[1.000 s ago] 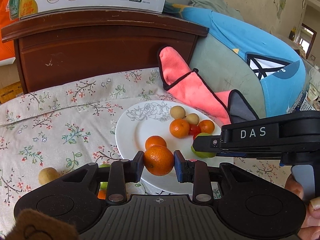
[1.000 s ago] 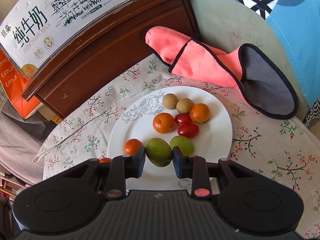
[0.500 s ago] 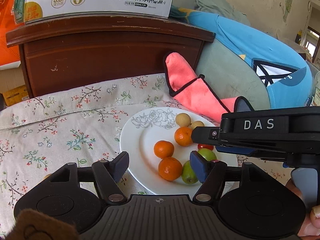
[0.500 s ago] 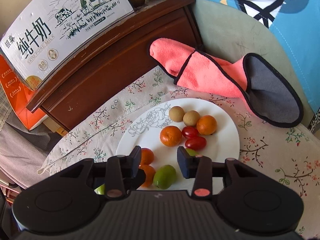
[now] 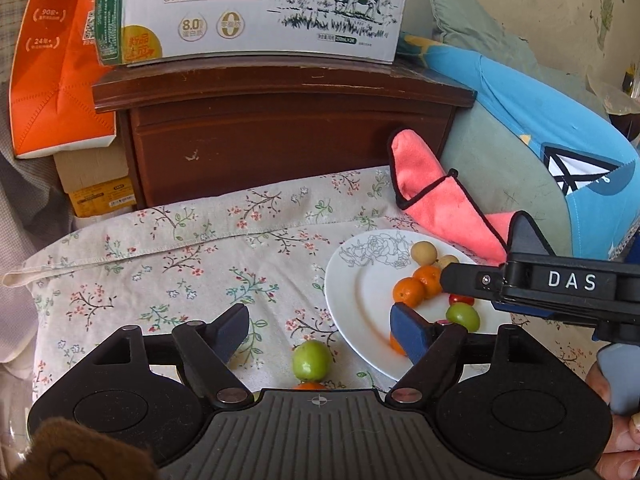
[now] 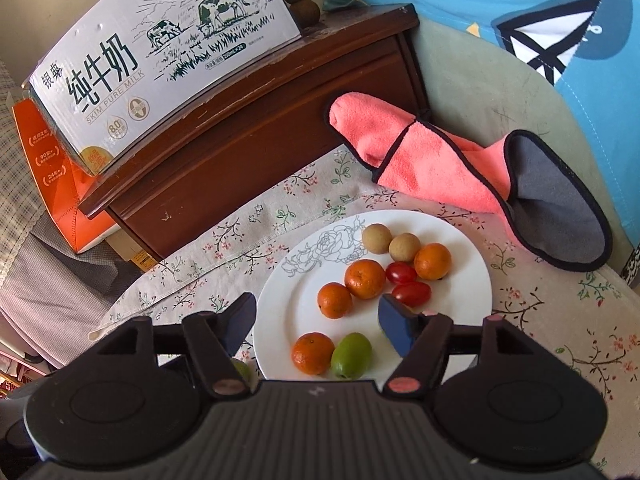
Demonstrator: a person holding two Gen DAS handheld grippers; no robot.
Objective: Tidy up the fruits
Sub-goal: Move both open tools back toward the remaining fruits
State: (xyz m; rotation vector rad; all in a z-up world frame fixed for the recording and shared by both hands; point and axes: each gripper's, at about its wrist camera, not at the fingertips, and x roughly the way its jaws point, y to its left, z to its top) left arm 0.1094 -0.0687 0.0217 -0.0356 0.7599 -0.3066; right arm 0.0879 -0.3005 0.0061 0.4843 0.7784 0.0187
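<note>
A white plate (image 6: 460,240) on the floral cloth holds several small oranges (image 6: 364,278), two cherry tomatoes (image 6: 412,293), two tan longans (image 6: 377,237) and a green fruit (image 6: 351,355). In the left wrist view the plate (image 5: 352,280) is at the right. A loose green fruit (image 5: 311,359) lies on the cloth left of the plate, with an orange (image 5: 310,386) just below it. My left gripper (image 5: 318,332) is open and empty above that green fruit. My right gripper (image 6: 316,318) is open and empty over the plate's near side.
A pink and grey cloth (image 6: 448,168) lies behind the plate against a blue and green cushion (image 6: 520,60). A dark wooden cabinet (image 5: 288,140) with a milk carton box (image 5: 260,8) stands at the back. An orange box (image 5: 56,80) is at the left.
Both grippers opened and let go: the orange and the green fruit now rest on the plate. The left gripper moved left and back, off the plate. The right gripper drew back a little.
</note>
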